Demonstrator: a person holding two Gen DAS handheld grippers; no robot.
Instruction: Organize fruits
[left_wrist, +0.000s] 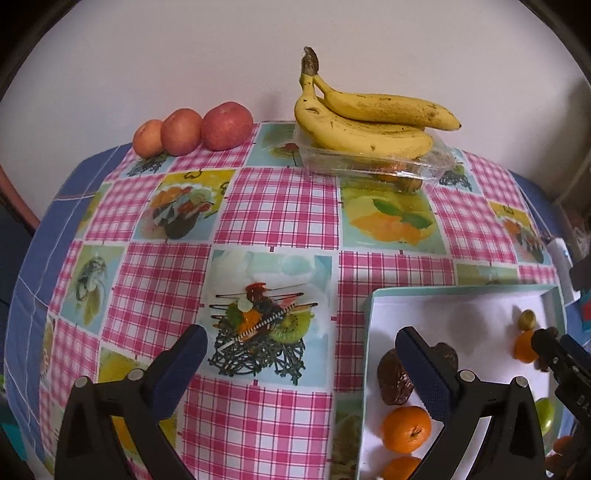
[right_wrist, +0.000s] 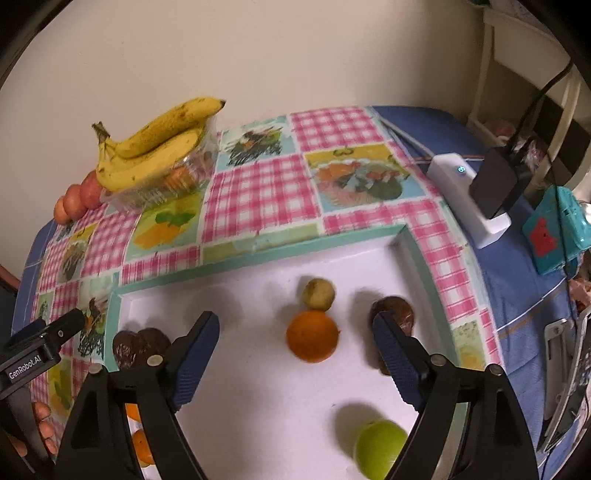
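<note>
My left gripper (left_wrist: 299, 343) is open and empty above the checked tablecloth, just left of a white tray (left_wrist: 461, 291) with a teal rim. The right gripper (right_wrist: 295, 328) hangs open over this tray (right_wrist: 258, 254), with an orange (right_wrist: 312, 339) lying below the gap between its fingers, not held. A small yellowish fruit (right_wrist: 318, 293), brown wrinkled fruits (right_wrist: 393, 314), a blurred green apple (right_wrist: 380, 446) and more oranges (left_wrist: 406, 428) also lie in the tray. Bananas (left_wrist: 369, 118) rest on a clear plastic container (left_wrist: 369, 166). Three reddish round fruits (left_wrist: 181, 131) line the back left.
A white power strip (right_wrist: 465, 192) with a black adapter (right_wrist: 498, 181) and a teal box (right_wrist: 554, 229) sit on the blue cloth to the right. The wall runs close behind the table. A person's fingers (right_wrist: 40, 424) show at the lower left.
</note>
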